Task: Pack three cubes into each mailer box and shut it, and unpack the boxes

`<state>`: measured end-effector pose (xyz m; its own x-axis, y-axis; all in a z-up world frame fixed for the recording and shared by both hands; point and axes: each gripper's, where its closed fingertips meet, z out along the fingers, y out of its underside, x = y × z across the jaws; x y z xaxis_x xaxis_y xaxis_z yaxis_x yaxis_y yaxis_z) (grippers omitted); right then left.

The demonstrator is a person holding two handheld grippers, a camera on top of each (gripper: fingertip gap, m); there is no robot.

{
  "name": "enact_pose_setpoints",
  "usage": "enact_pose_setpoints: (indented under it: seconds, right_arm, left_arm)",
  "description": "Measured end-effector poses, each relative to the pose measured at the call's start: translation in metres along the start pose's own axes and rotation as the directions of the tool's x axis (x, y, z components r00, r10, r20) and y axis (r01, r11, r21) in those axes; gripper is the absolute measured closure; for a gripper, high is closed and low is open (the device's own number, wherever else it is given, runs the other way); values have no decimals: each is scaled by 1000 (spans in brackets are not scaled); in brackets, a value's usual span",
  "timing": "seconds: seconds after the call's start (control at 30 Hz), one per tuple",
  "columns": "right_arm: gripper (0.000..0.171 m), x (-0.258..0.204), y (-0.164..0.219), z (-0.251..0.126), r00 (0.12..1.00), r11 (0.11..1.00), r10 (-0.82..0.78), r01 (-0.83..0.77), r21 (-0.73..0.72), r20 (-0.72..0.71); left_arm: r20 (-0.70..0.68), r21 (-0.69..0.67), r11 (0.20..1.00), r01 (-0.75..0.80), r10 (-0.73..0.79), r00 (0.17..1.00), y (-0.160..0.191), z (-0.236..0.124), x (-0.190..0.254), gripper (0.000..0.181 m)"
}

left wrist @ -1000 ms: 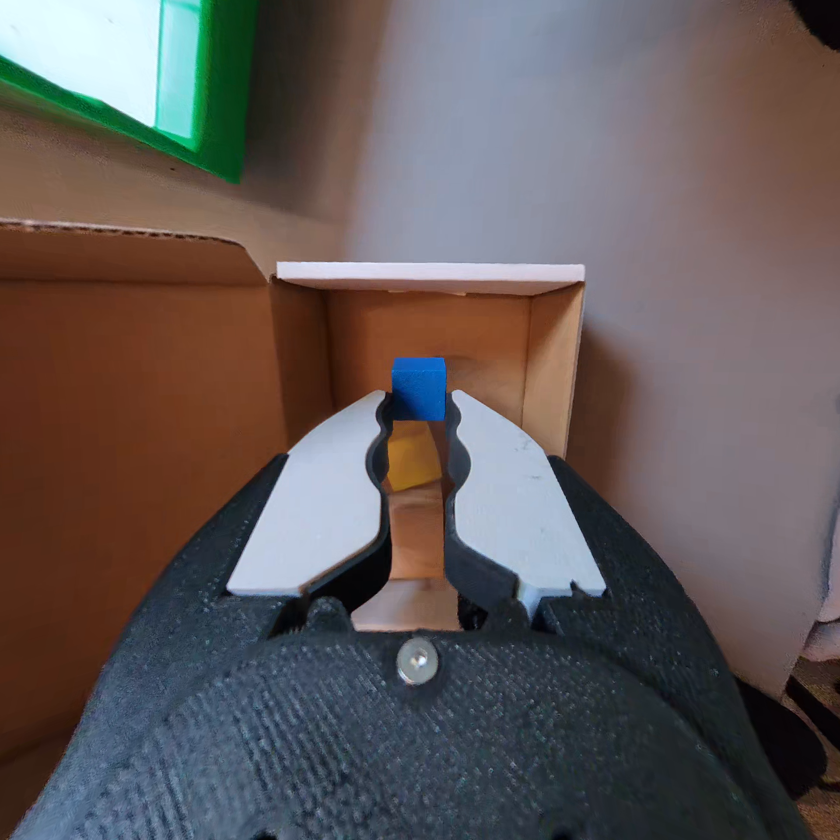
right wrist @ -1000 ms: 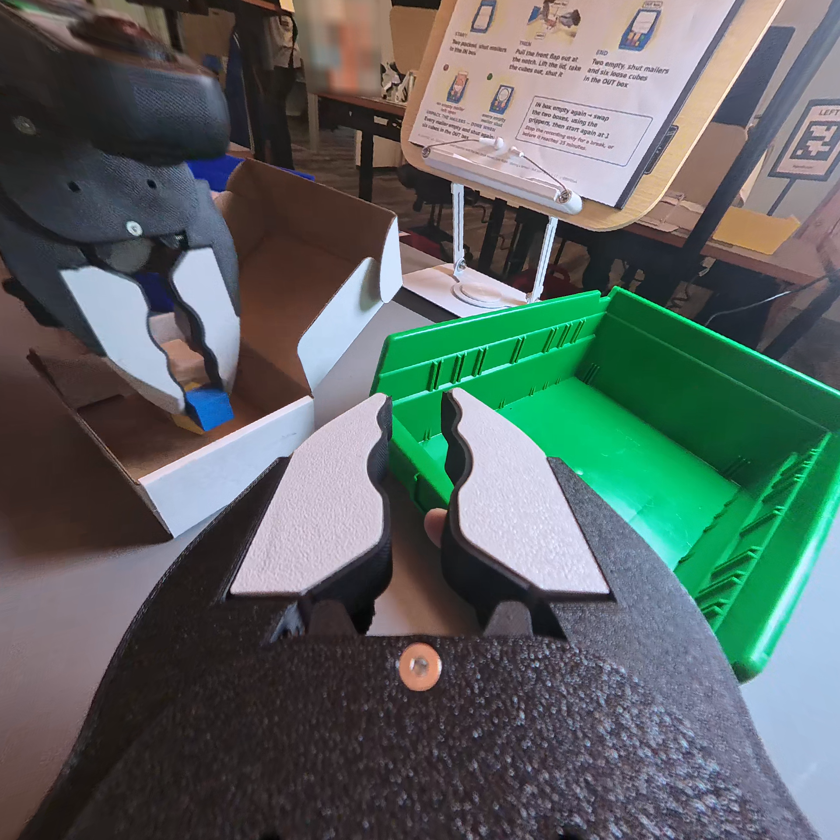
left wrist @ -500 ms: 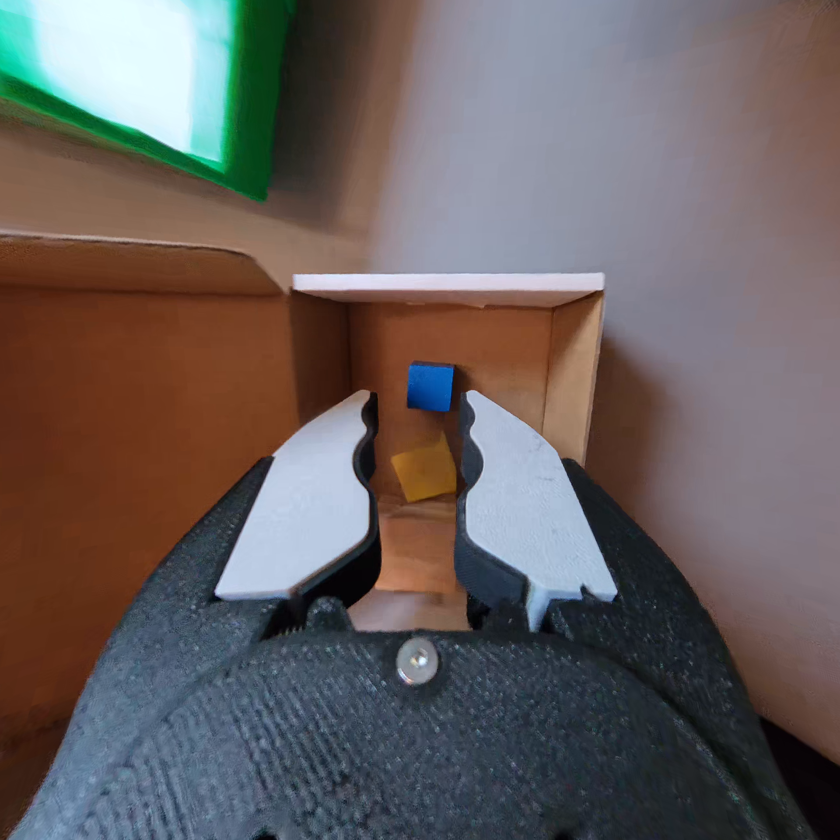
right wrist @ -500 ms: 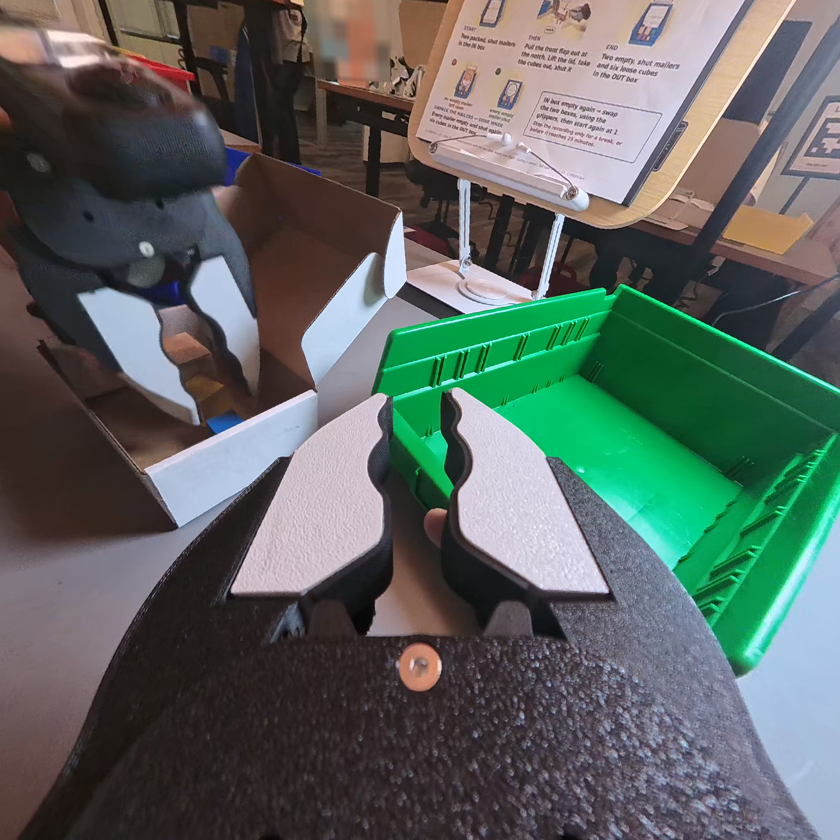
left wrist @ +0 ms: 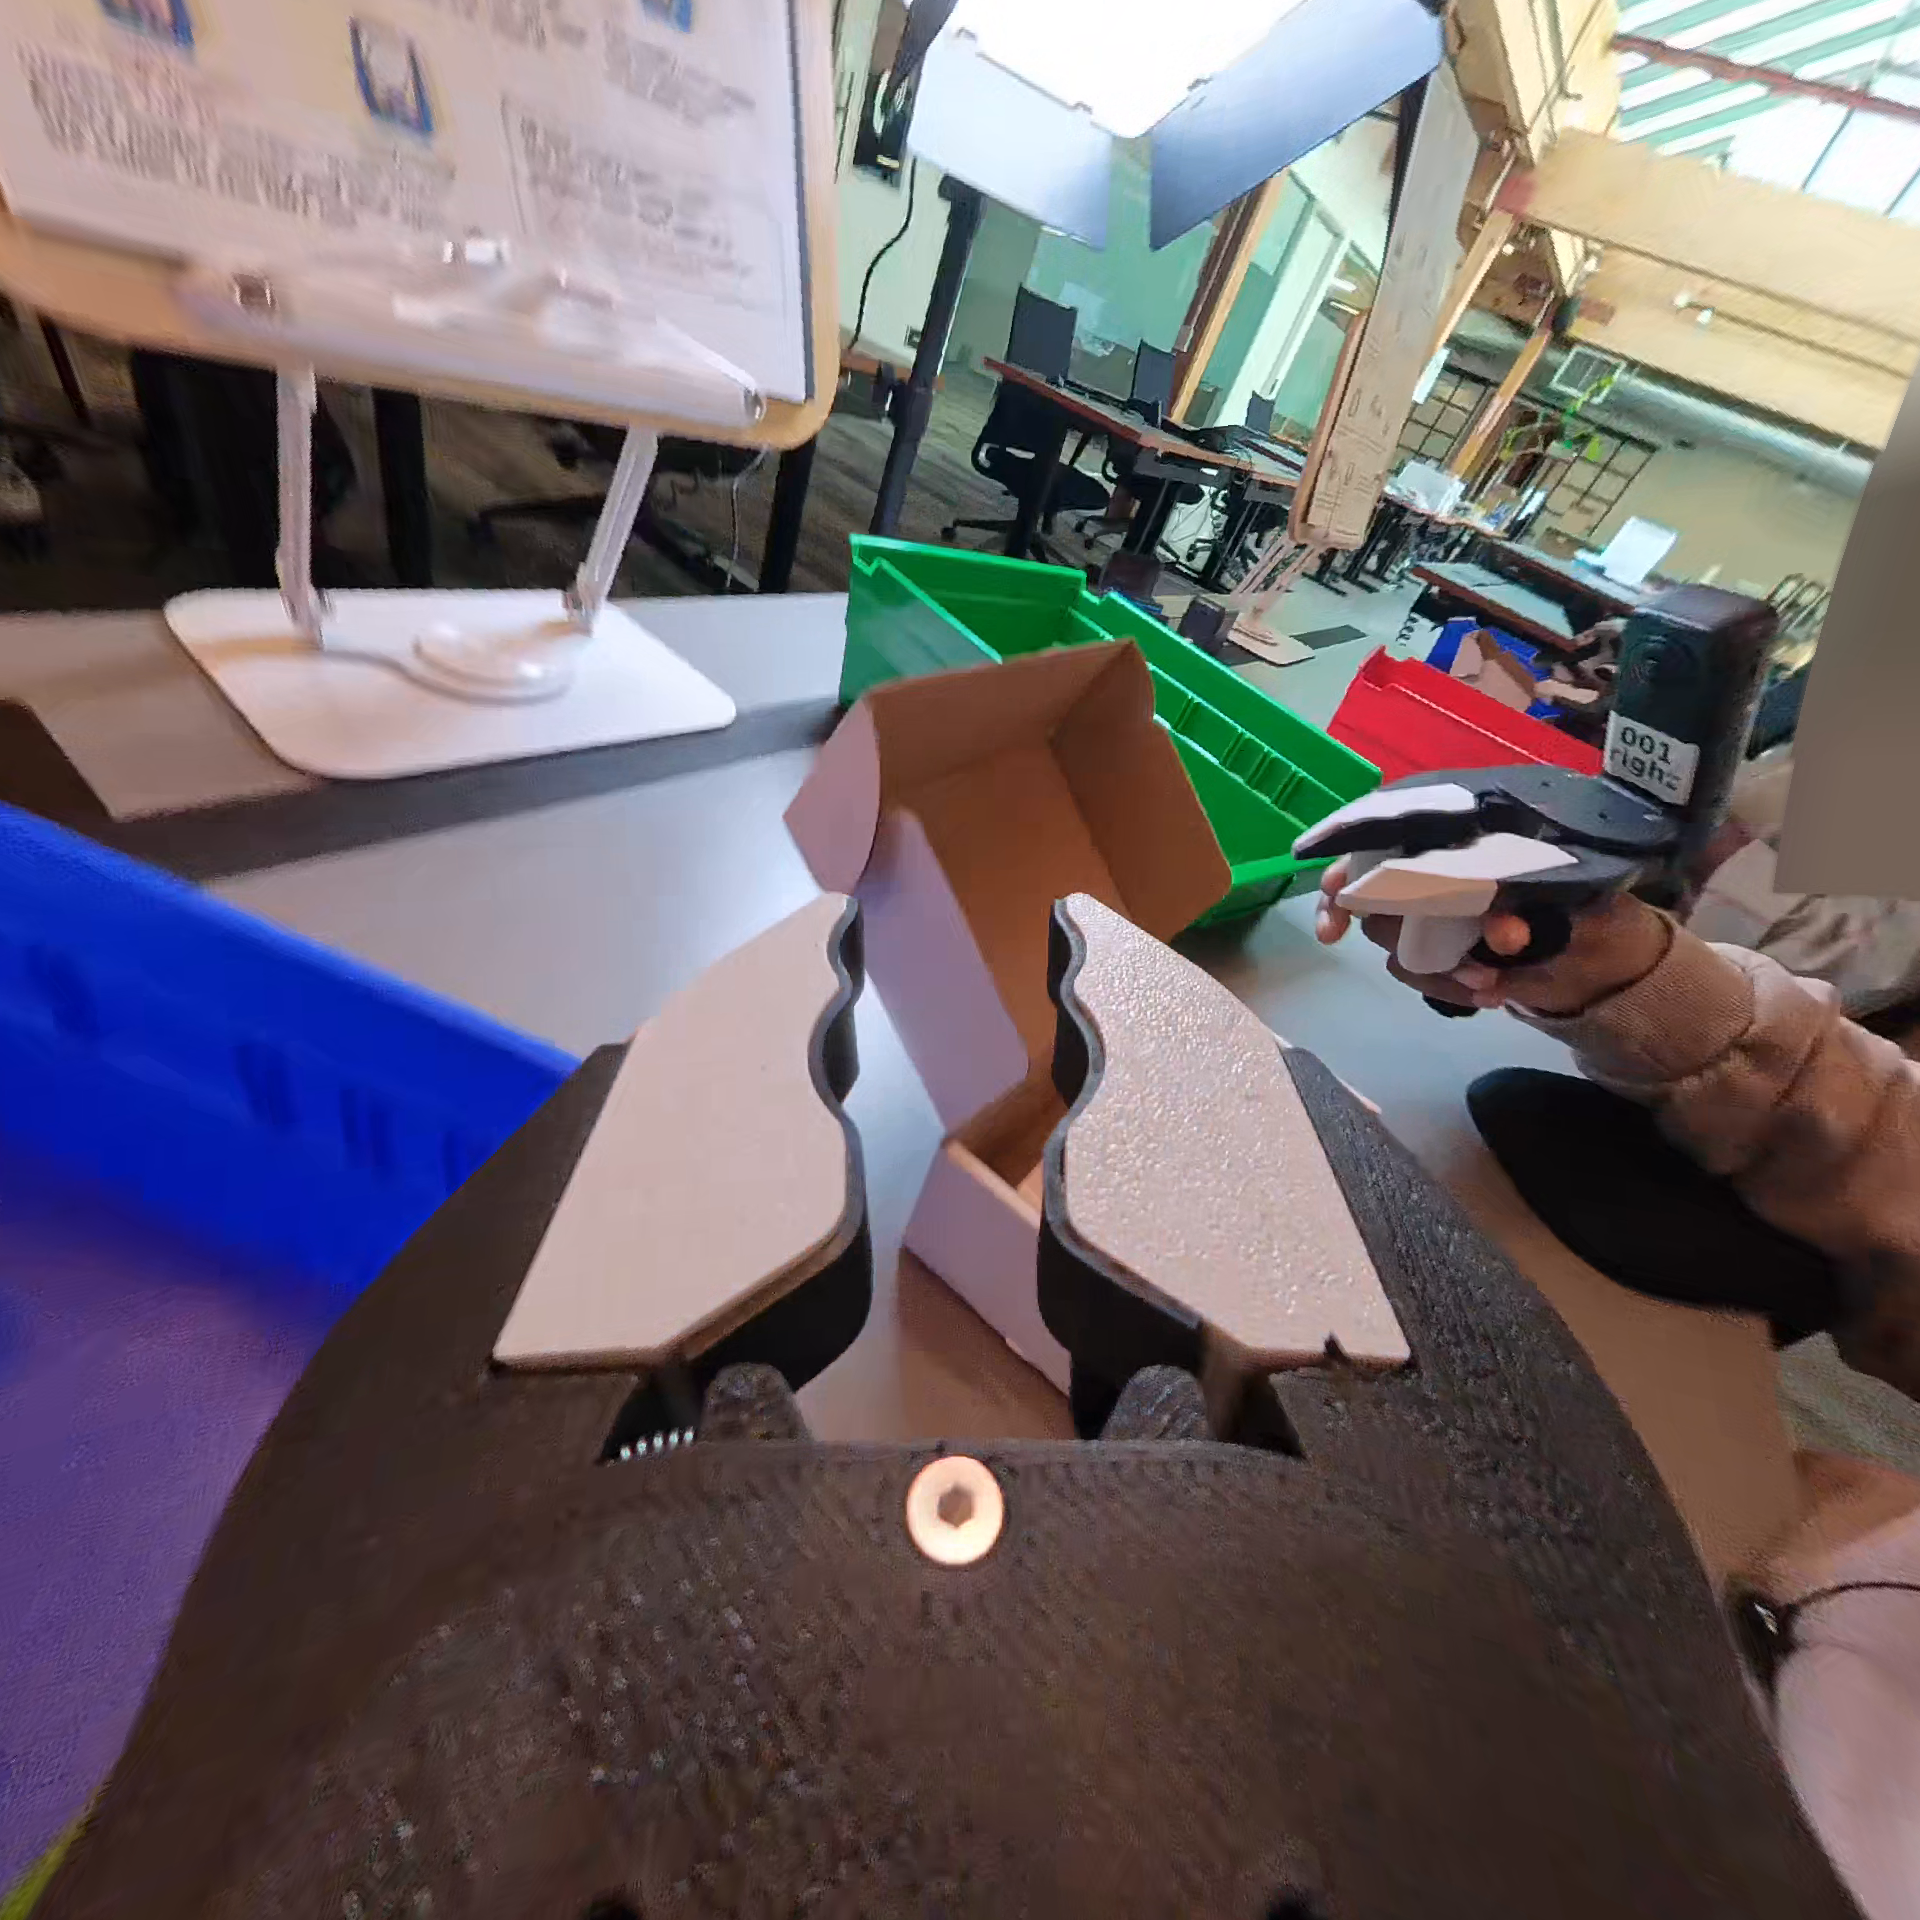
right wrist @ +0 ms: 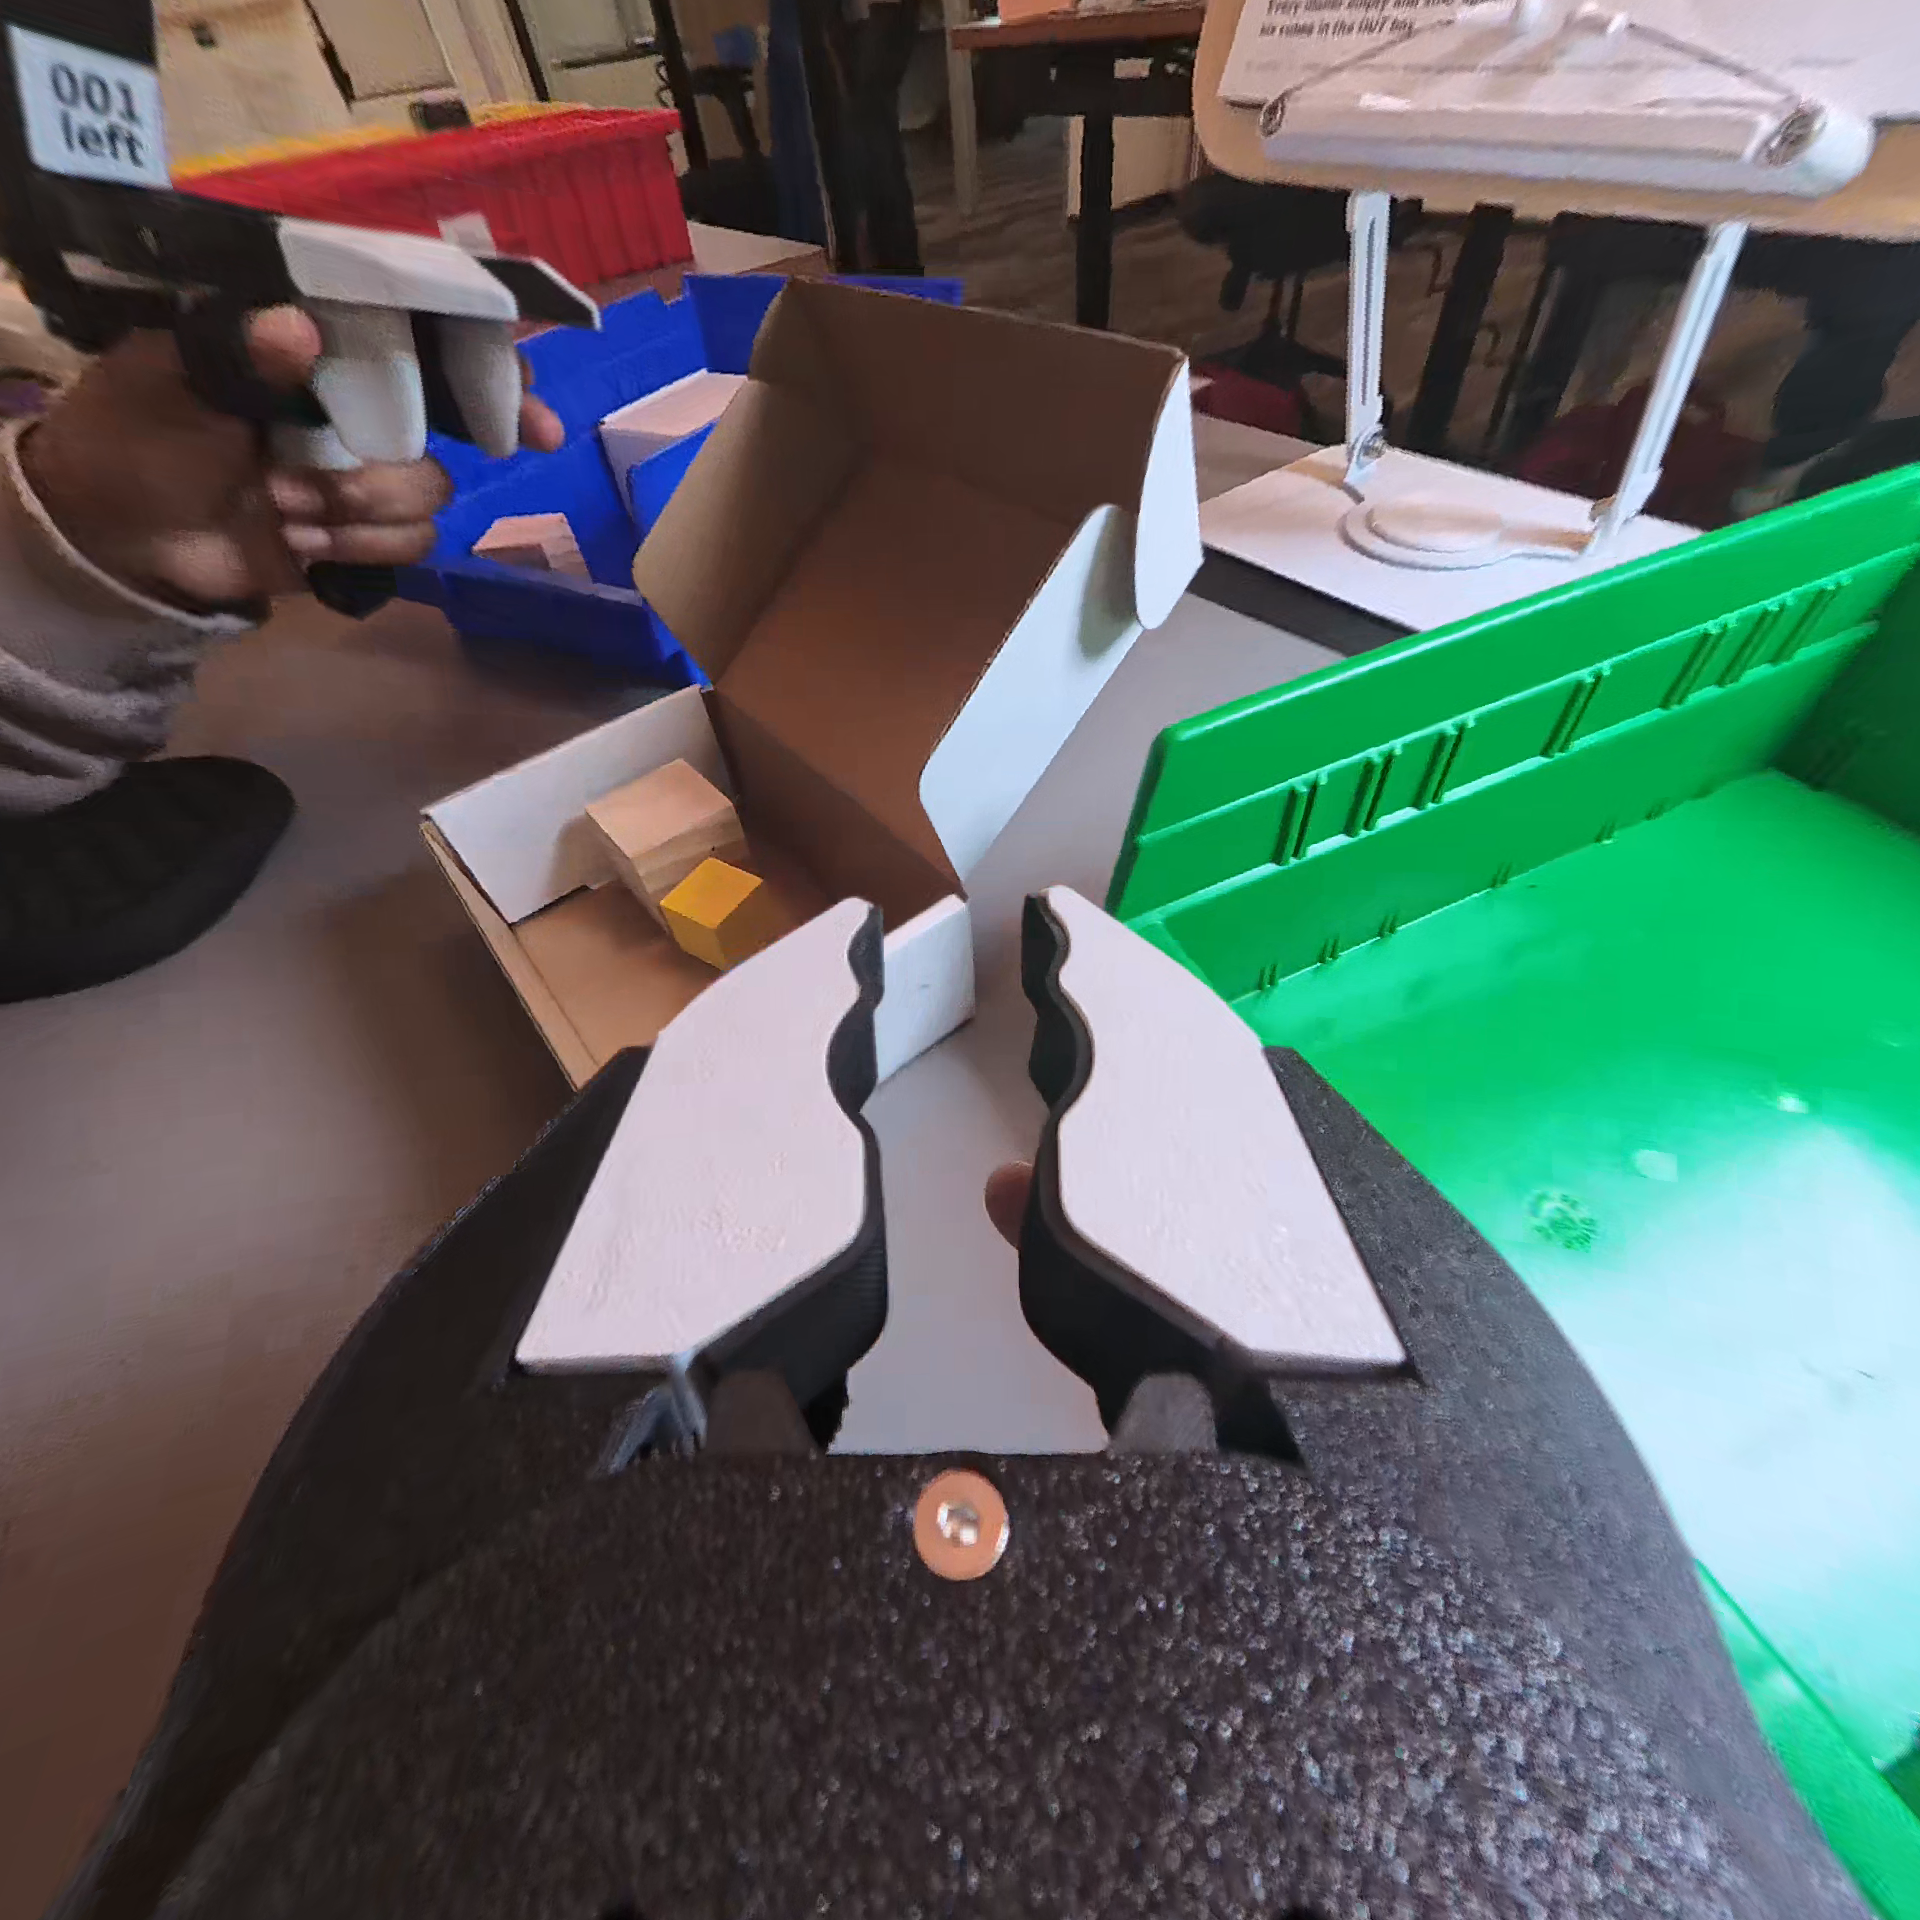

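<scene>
The open white cardboard mailer box (right wrist: 914,675) stands on the grey bench (right wrist: 260,1091) just left of the green plastic bin (right wrist: 1558,935), lid raised, with a pale wooden cube (right wrist: 665,826) and a smaller yellow cube (right wrist: 712,912) touching inside it. The left claw (left wrist: 951,997) hangs above the box's left side, jaws parted and empty. The right claw (right wrist: 951,987) sits at the box's near corner, parted too, holding nothing.
</scene>
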<state>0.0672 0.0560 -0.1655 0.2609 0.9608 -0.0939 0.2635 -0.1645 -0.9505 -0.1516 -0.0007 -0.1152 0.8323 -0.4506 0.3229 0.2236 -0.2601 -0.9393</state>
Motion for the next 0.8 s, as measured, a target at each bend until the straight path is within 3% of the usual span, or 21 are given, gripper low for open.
enact_pose_setpoints:
  seconds: [0.13, 0.3, 0.37, 0.43, 0.63, 0.8]
  right_arm:
    - [139, -2, -3, 23, 999, 995, 41, -40, -89, 11]
    - [140, 4, -15, 46, 998, 991, 25, -32, -126, -55]
    - [144, 2, -19, 55, 997, 989, 54, -61, -131, -58]
    - [159, 2, -21, 60, 996, 991, 42, -51, -122, -80]
    - [163, -11, -17, 55, 972, 980, -187, 174, -99, -143]
    - [165, -33, 11, 39, 913, 913, -391, 370, -171, -113]
  left_arm:
    - [-16, -66, 997, 41, -42, 999, 35, 3, 1, 145]
    - [4, -145, 989, -12, 13, 1000, 40, 28, 2, 146]
    - [12, -179, 984, -19, 22, 1000, 41, 35, 4, 150]
    - [12, -225, 973, -58, 62, 998, 47, 39, 8, 165]
    - [-33, -240, 940, -243, 242, 970, 60, 32, 29, 172]
    - [-144, -333, 865, -376, 348, 926, 96, 15, 48, 179]
